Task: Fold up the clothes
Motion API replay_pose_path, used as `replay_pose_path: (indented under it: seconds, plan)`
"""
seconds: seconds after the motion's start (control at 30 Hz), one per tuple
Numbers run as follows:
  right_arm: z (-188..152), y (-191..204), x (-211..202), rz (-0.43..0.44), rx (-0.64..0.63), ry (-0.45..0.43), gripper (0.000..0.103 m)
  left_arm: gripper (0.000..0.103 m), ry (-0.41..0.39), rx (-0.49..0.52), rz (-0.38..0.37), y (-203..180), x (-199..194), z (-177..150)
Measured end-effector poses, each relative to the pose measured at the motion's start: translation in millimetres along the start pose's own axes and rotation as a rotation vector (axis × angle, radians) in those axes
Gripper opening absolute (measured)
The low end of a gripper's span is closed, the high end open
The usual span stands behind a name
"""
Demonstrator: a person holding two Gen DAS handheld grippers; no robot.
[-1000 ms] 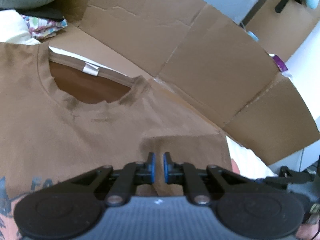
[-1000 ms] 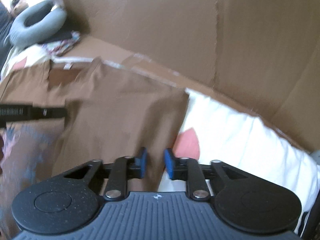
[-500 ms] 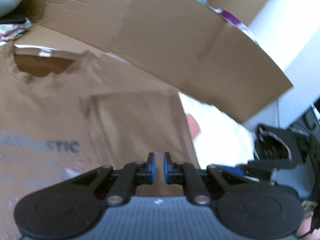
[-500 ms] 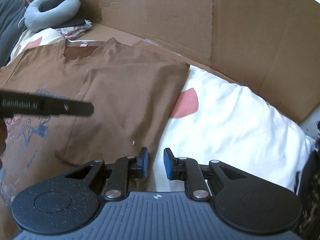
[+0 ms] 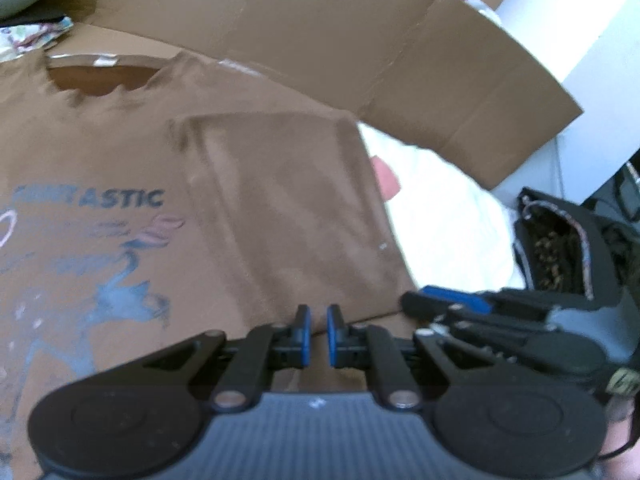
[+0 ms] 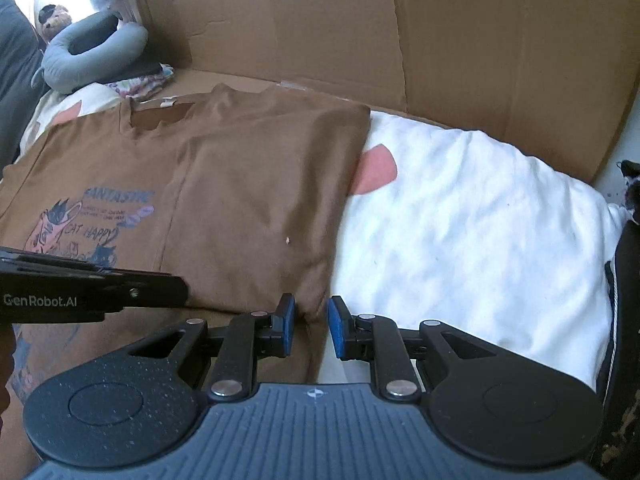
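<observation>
**Brown shirt lies half folded, both claws empty above its near edge**

Left wrist view: the left gripper (image 5: 317,336) sits at 6 o'clock, its blue pads drawn almost together with only a sliver of gap and no cloth between them. The shirt (image 5: 120,152) spreads flat from 9 o'clock to the centre, collar at 11 o'clock, its blue print at 8 o'clock. One side panel (image 5: 288,208) is folded over onto the front, its outer edge running toward 4 o'clock. Beyond that edge lies the white bedding (image 5: 444,208). A cardboard wall (image 5: 320,28) stands across 12 to 2 o'clock. The right gripper (image 5: 448,304) enters at 4 o'clock, just beside the panel's near corner.

Right wrist view: the right gripper (image 6: 311,328) at 6 o'clock has its jaws narrowly parted, more so than the left pair, holding nothing; the panel's near corner shows just past them, and whether it touches them cannot be told. The shirt (image 6: 92,152) fills 9 to 11 o'clock, the folded panel (image 6: 260,192) at centre. White bedding (image 6: 460,220) lies at 3 o'clock, the cardboard (image 6: 480,48) at 1 o'clock. The left gripper's (image 6: 176,292) black finger reaches in from 9 o'clock over the shirt. A grey neck pillow (image 6: 84,56) rests at 10 o'clock.
</observation>
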State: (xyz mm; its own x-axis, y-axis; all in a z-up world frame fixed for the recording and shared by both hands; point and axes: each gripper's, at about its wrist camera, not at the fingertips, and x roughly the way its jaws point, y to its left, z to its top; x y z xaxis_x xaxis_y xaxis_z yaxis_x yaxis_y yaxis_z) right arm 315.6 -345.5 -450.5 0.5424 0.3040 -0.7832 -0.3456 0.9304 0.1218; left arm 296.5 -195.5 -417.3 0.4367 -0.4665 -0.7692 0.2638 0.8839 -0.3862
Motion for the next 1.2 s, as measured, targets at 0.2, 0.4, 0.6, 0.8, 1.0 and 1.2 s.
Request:
replay_pose_path:
  seconds: [0.2, 0.4, 0.6, 0.8, 1.0, 1.2]
  plan:
    - [-5.1, -9.1, -3.8, 0.006, 0.082, 0.033, 0.025, 0.008, 0.02, -0.022, 0.017, 8.5, -13.3, 0.4]
    - [1.4, -10.9, -18.2, 0.005, 0.18, 0.057, 0.035, 0.016, 0.018, 0.012, 0.047, 5.9, -41.4, 2.7]
    - [16.3, 2.0, -51.2, 0.001, 0.193, 0.051, 0.049, 0.057, 0.01, 0.018, 0.107, 6.0, -79.9, 10.3]
    - [35.4, 15.0, -97.1, -0.005, 0.192, 0.058, 0.065, 0.071, -0.023, -0.065, 0.155, 20.1, -132.9, 30.9]
    - [61.6, 30.0, -156.2, 0.007, 0.186, 0.049, 0.087, 0.081, -0.006, -0.133, 0.215, 29.5, -195.7, 54.7]
    - [89.3, 41.6, -215.0, 0.007, 0.201, 0.038, 0.09, 0.082, -0.039, -0.136, 0.253, 18.8, -261.1, 74.8]
